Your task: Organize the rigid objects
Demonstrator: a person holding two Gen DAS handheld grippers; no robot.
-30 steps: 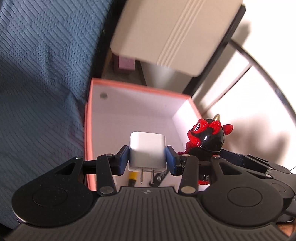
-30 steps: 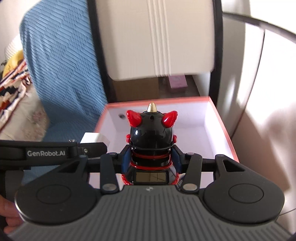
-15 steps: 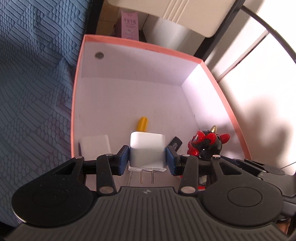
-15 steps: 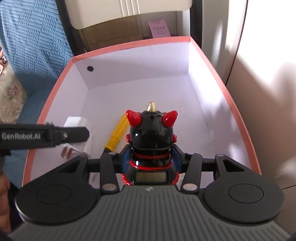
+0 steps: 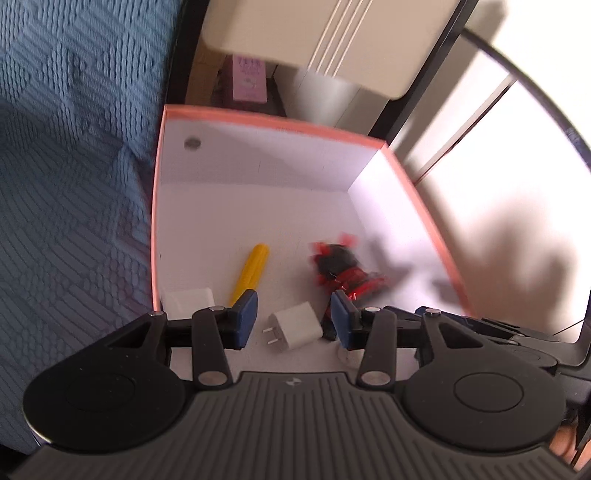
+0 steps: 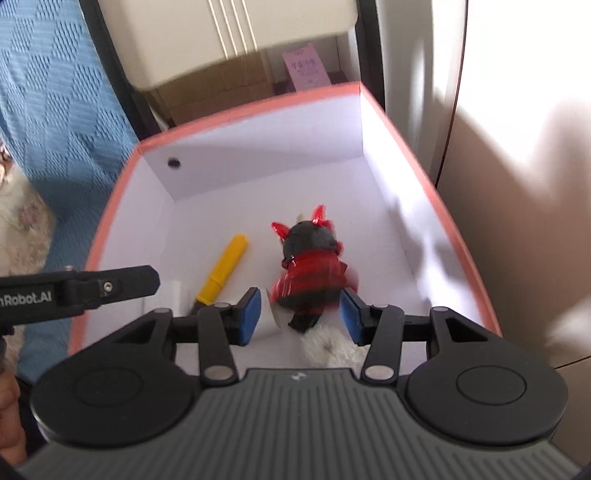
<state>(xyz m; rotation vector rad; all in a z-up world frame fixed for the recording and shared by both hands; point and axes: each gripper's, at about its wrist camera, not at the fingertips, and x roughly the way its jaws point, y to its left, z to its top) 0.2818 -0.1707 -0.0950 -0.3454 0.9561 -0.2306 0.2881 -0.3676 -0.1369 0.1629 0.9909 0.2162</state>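
A pink-rimmed white box (image 5: 157,206) (image 6: 114,206) sits below both grippers. My left gripper (image 5: 293,319) is open and empty; a white charger plug (image 5: 295,325) lies on the box floor between its fingers. My right gripper (image 6: 300,315) is open and empty; a black and red horned toy figure (image 6: 308,266) lies blurred in the box beyond it, also in the left wrist view (image 5: 341,267). A yellow-handled tool (image 5: 251,267) (image 6: 223,267) and another white block (image 5: 188,301) lie in the box.
A blue textured cloth (image 5: 74,184) lies left of the box. A beige cabinet (image 5: 314,33) and a pink carton (image 5: 249,77) stand behind it. A pale wall (image 6: 517,147) is to the right. A white fluffy item (image 6: 332,349) lies at the box's near edge.
Both grippers opened. The charger plug dropped from the left gripper and the horned toy from the right; both now lie in the box. Both grippers lifted back slightly.
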